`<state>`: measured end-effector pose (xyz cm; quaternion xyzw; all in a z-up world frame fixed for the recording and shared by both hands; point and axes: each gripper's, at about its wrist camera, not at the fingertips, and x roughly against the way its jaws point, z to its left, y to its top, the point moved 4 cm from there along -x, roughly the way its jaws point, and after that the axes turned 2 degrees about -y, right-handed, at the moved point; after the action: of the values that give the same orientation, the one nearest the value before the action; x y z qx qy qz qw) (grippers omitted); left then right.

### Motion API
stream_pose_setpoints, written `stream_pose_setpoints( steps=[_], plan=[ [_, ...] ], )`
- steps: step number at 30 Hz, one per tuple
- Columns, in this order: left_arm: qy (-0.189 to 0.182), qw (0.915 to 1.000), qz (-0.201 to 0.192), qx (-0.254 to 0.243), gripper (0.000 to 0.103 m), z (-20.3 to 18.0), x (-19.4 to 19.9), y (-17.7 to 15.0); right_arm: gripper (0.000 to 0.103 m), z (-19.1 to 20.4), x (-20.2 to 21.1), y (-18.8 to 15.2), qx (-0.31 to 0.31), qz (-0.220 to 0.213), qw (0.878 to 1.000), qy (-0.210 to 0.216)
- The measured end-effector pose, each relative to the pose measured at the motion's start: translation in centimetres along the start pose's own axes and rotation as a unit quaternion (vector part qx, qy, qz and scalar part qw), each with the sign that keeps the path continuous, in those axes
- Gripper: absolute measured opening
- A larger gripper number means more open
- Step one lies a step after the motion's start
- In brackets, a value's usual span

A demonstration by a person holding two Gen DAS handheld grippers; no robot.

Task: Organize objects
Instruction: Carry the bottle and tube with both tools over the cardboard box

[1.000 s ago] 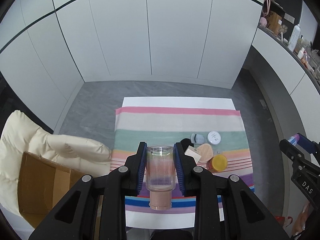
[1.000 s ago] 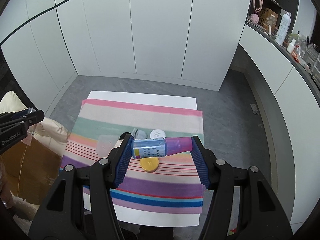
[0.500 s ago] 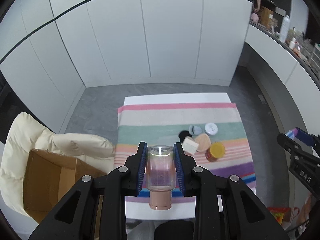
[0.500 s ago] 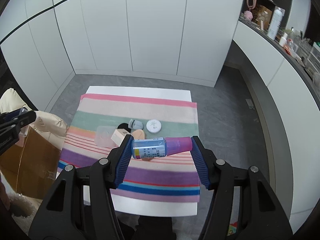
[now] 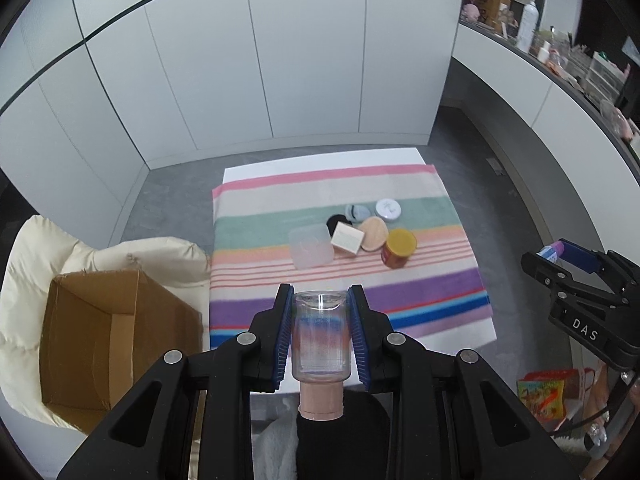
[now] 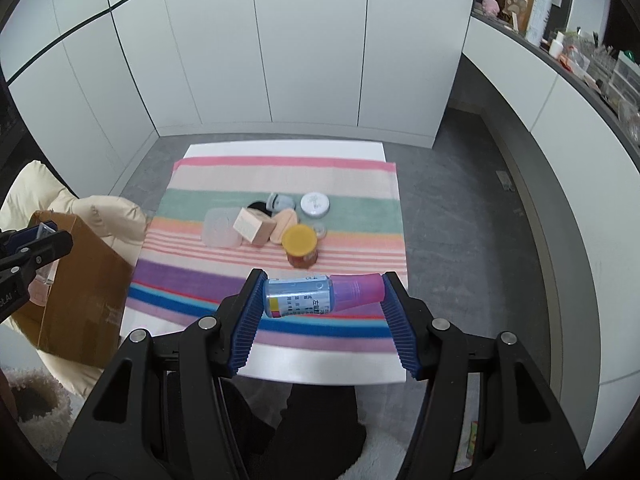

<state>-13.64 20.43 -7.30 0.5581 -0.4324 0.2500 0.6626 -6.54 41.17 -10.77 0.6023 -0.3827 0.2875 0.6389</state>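
Since both loads probably go to the cardboard box [image 5: 116,344], left gripper [image 5: 320,336] fingers clamp the clear bottle [image 5: 319,338] and right gripper [image 6: 324,304] fingers, half-open, pinch the blue bottle [image 6: 320,294] endwise.

My left gripper [image 5: 320,332] clamps a clear bottle [image 5: 319,340] with a tan cap, held above the near edge of the striped cloth [image 5: 340,280]. Left of that cloth sits an open cardboard box [image 5: 108,344]; mid-cloth lie a yellow-lidded jar [image 5: 399,248] and a frosted container [image 5: 311,247]. My right gripper [image 5: 560,254] hangs off the cloth's right side.
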Motion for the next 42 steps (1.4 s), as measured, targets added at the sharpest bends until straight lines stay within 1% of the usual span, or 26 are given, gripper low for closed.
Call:
stream_pose_setpoints(
  steps=[4,15,18,22,24,32,35,38,42],
  plan=[
    [-0.006,0.9999,0.008,-0.003,0.028,-0.2,0.3,-1.4,0.061,-0.4,0.4,-1.8,-0.001,0.008,1.0,-0.001],
    [-0.009,0.9998,0.018,-0.01,0.028,-0.5,0.7,-5.4,0.061,-1.2,1.5,-5.9,-0.021,0.029,0.999,0.02],
    [-0.014,0.9997,0.022,-0.004,0.028,-0.1,0.8,-6.4,0.061,-0.8,1.8,-6.9,-0.019,0.033,0.999,0.035],
    [-0.004,0.9997,0.024,-0.002,0.028,0.8,0.7,-7.3,0.061,-0.5,2.2,-8.0,-0.008,0.036,0.999,0.031],
    [0.0,0.9996,0.026,0.007,0.028,1.5,0.6,-7.4,0.061,-0.5,2.2,-8.3,-0.013,0.04,0.999,0.034],
    [-0.012,0.9988,0.038,0.029,0.028,3.0,0.3,-7.8,0.061,-0.3,2.0,-8.2,-0.015,0.043,0.998,0.035],
    [-0.015,0.9985,0.041,0.032,0.028,3.3,0.3,-8.2,0.061,0.7,1.8,-8.0,-0.007,0.045,0.998,0.04],
    [-0.01,0.9985,0.039,0.037,0.028,3.9,0.6,-8.4,0.061,2.1,1.7,-7.9,0.005,0.046,0.998,0.048],
    [-0.002,0.9979,0.035,0.055,0.028,5.4,1.2,-8.8,0.061,4.2,1.6,-7.8,0.023,0.045,0.997,0.056]
  ],
)
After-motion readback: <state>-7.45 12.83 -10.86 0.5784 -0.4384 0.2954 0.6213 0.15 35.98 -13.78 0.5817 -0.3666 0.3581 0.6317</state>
